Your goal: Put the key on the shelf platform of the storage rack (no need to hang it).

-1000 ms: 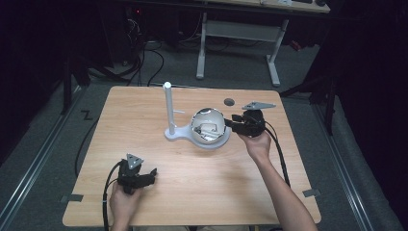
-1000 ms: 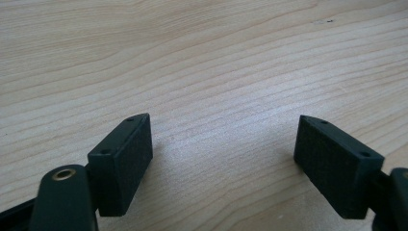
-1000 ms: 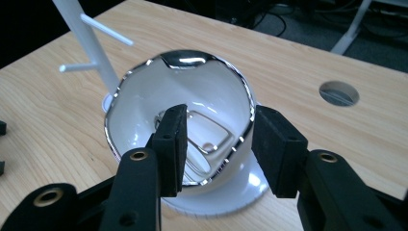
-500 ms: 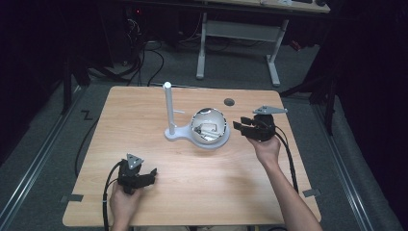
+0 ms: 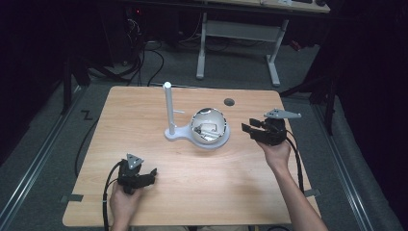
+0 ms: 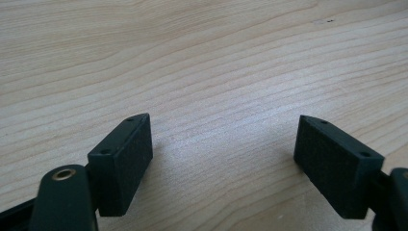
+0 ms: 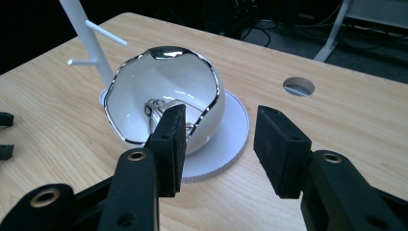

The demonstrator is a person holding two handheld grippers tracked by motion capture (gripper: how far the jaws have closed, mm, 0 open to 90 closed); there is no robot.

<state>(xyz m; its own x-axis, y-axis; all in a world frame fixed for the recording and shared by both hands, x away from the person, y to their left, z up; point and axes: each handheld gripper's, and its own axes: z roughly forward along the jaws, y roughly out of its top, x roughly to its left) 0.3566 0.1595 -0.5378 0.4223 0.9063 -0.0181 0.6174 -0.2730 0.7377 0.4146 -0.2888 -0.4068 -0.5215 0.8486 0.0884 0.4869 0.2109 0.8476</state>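
Looks like the drop-off step's done: the right gripper point(image 7: 219, 144) has just been opening, nothing between its jaws, beside the bowl point(image 7: 163, 103) with the ring point(image 7: 155, 108) sitting inside, left gripper point(image 6: 223, 159) open and idle on the table point(image 5: 144, 110), so next probably just calls for parking it.

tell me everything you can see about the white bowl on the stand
The white bowl looks like glossy ceramic, egg-shaped, with a jagged, cracked-shell rim edged in shiny silver. It sits tilted, its opening facing the right gripper's camera, on the round white base of a stand whose thin post rises beside it. Small metallic pieces, too small to identify, lie inside. Neither gripper touches it.
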